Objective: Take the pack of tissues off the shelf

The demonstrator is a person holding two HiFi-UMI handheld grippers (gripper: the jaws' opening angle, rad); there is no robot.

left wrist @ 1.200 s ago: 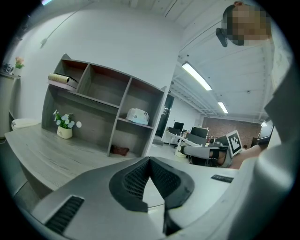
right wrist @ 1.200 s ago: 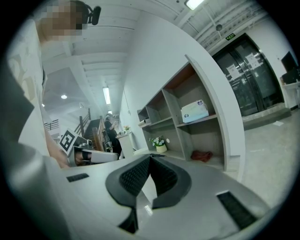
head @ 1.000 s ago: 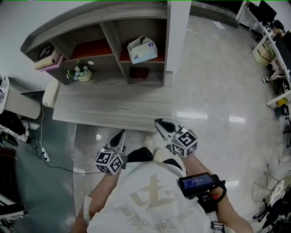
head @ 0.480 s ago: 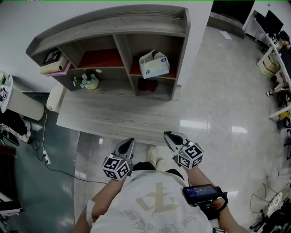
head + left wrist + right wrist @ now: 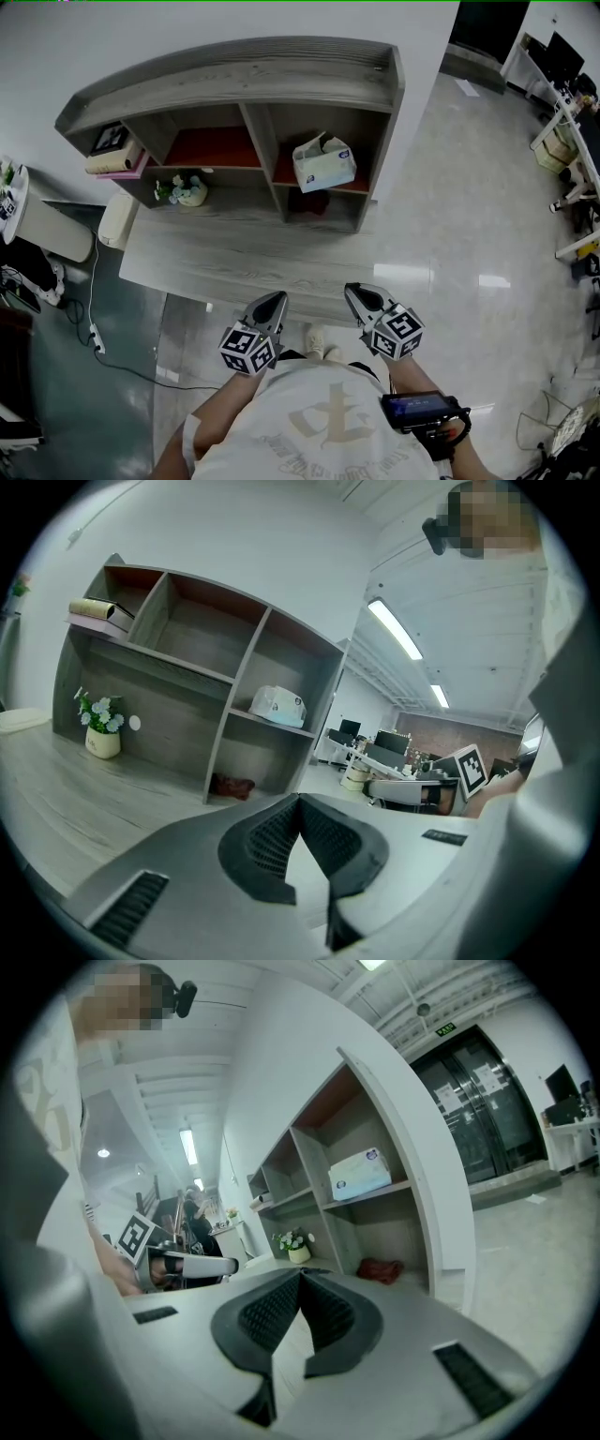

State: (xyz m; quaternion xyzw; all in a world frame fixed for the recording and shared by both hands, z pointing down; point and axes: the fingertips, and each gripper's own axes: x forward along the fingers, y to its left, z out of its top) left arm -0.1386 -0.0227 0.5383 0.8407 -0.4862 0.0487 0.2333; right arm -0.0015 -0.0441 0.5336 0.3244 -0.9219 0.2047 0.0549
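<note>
Since a second ago: the shelf (image 5: 234, 70) and the pack of tissues (image 5: 323, 162) have slid lower and to the right in the head view, and both grippers have come forward to the near edge of the desk (image 5: 216, 253).

Left gripper (image 5: 271, 300): jaws pressed together at the tips, nothing between them. The pack lies at about 1 o'clock from it, well apart, across the full depth of the desk.

Pack of tissues: in the upper right compartment of the shelf, on the red-lined board, near the front edge. Its long axis runs roughly 9 to 3 o'clock across the opening, slightly tilted.

Right gripper (image 5: 360, 292): jaws likewise closed and empty. The pack lies at about 11 o'clock from it.

Judgement: the right gripper looks marginally nearer and more squarely in line. Either one must open before reaching in.
</note>
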